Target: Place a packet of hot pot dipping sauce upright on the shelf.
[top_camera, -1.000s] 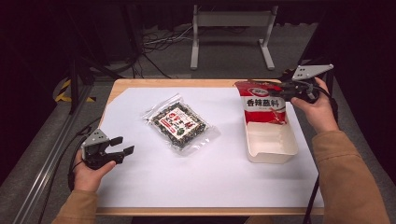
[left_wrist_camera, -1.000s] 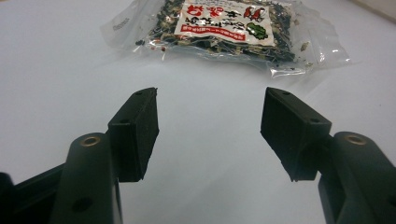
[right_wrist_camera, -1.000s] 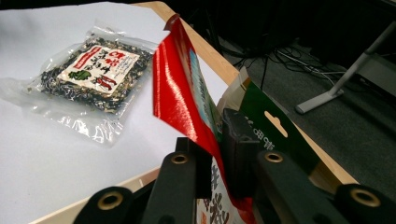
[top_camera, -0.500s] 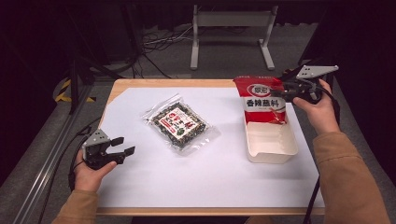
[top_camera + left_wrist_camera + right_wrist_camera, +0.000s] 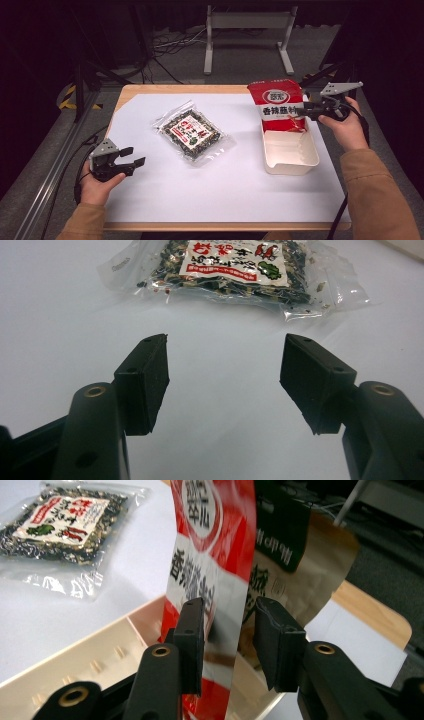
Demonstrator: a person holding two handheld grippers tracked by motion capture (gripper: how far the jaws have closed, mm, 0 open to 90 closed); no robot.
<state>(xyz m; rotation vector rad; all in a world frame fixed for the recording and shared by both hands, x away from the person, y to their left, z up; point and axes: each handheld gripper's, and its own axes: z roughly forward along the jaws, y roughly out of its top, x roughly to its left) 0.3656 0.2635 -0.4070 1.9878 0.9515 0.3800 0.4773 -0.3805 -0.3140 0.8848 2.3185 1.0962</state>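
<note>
The cream tray [image 5: 291, 155] lay on the white sheet [image 5: 210, 190] that covered the desk [image 5: 165, 90], and it serves here as the landmark. A red pouch [image 5: 278, 102] stood upright in the far end of the tray, its printed face turned toward the person and its top well above the tray's rim.

The right tool [image 5: 303, 108] sat at the pouch's right edge, just past the far right corner of the tray, held by the person's right hand [image 5: 345, 125]. In the right gripper view the right tool [image 5: 227, 630] had the pouch's edge [image 5: 215, 555] between its jaws. The jaws had just been opening. A gap showed between the right pad and the pouch's shiny back, so the grip was released, though the left pad lay close against the red front.

A clear packet of dark flakes [image 5: 192, 132] lay flat on the sheet, well to the left of the tray and apart from it.

Farther left still, near the sheet's left edge, the left hand [image 5: 97, 182] held the left tool [image 5: 134, 156] low over the sheet. Its jaws stood spread with nothing between them, pointed toward the clear packet [image 5: 235, 270] in the left gripper view [image 5: 225, 385].
</note>
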